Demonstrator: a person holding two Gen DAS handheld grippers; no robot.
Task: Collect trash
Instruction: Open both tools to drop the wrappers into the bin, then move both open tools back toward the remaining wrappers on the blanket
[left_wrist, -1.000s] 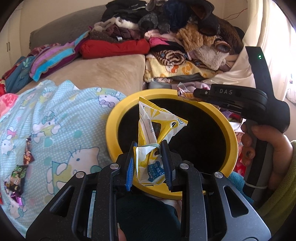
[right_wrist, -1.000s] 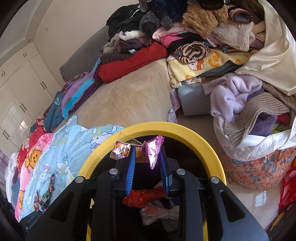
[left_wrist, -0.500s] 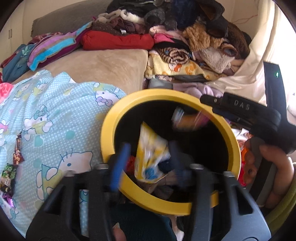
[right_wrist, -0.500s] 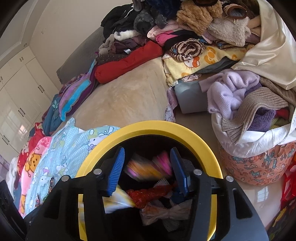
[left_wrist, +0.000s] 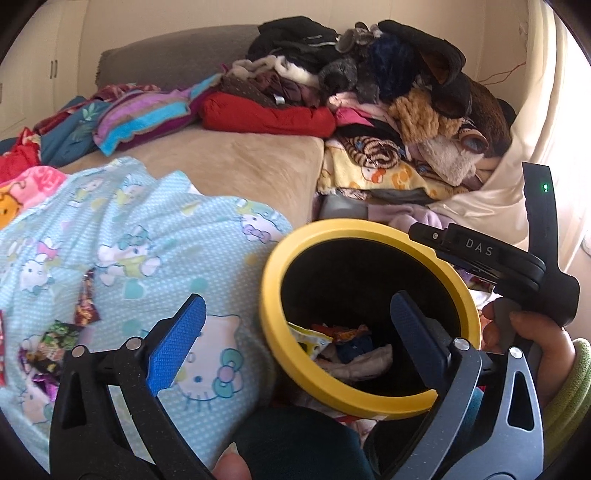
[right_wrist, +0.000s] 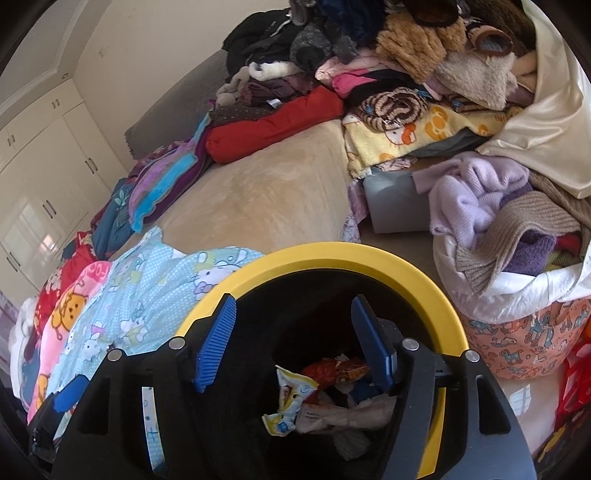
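- Left claw (left_wrist: 293, 332) is spread wide and holds nothing; its left pad sits over the blue quilt (left_wrist: 122, 229), its right pad over the bin (left_wrist: 275, 273) mouth.
- Right claw (right_wrist: 291, 334) is also spread and bare, both pads over the bin (right_wrist: 369, 258) opening.
- Trash already lies at the bin's bottom: a yellow-white wrapper (right_wrist: 290, 402), a red one (right_wrist: 334, 369) and crumpled pale paper. The right view looks straight down on the pile; the left view catches only its edge (left_wrist: 308, 338) past the yellow rim.
- Only the left view shows loose wrappers (left_wrist: 55, 338) on the quilt at 9 o'clock of the bin, and one more (left_wrist: 86, 299) just beyond them.
- Only the left view shows the right claw's body (left_wrist: 491, 258) at 3 o'clock, gripped by a hand (left_wrist: 528, 347) and covering part of the rim.
- Only the right view shows a cloth basket (right_wrist: 532, 332) heaped with knitwear at 2 o'clock, touching or just beside the bin.
- Farther out is a beige bed (right_wrist: 258, 192).
- At 12 o'clock a clothes pile (left_wrist: 369, 92) with a red garment (left_wrist: 266, 114).
- White cupboards (right_wrist: 44, 155) stand at 10 o'clock.
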